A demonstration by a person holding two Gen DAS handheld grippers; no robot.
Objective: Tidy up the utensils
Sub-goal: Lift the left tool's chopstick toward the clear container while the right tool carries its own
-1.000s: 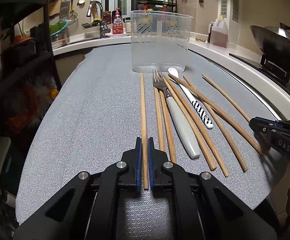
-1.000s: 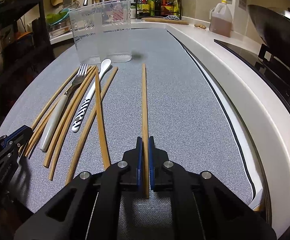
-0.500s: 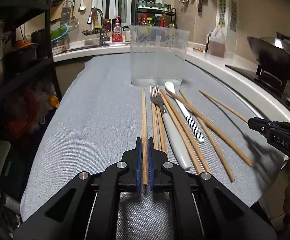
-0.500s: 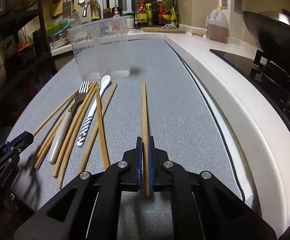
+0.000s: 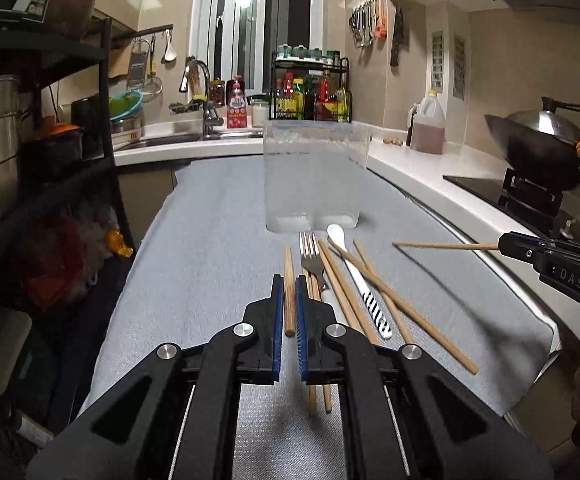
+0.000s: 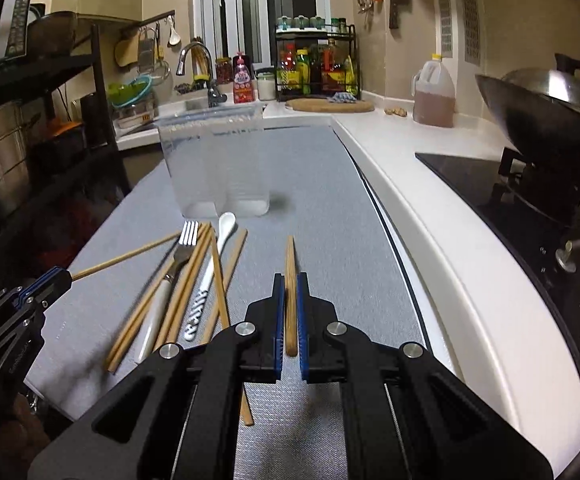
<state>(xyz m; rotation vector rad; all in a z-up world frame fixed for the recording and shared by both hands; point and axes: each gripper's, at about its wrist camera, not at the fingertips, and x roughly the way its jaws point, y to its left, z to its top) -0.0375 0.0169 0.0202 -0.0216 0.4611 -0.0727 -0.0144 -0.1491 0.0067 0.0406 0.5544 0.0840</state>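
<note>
My left gripper [image 5: 288, 280] is shut on a wooden chopstick [image 5: 288, 276], held off the grey mat and pointing at the clear plastic container [image 5: 313, 178]. My right gripper [image 6: 288, 280] is shut on another chopstick [image 6: 290, 258], also lifted. Each gripper shows in the other's view: the right gripper [image 5: 503, 245] with its chopstick [image 5: 441, 245] sticking out leftward, the left gripper [image 6: 64, 276] with its chopstick [image 6: 126, 257]. On the mat lie several chopsticks [image 5: 393, 304], a white-handled fork [image 5: 311, 256] and a white spoon [image 5: 353, 272] with a striped handle.
The grey mat [image 5: 210, 264] covers the counter. A white counter edge [image 6: 429, 216], a black hob and a wok [image 6: 541, 112] are at the right. A dark shelf rack [image 5: 50, 140] stands at the left. A sink, bottles and an oil jug [image 6: 433, 94] line the back.
Both grippers have risen, each lifting its chopstick off the mat. The views have tilted up, so more of the kitchen wall shows and the utensils lie lower and farther off.
</note>
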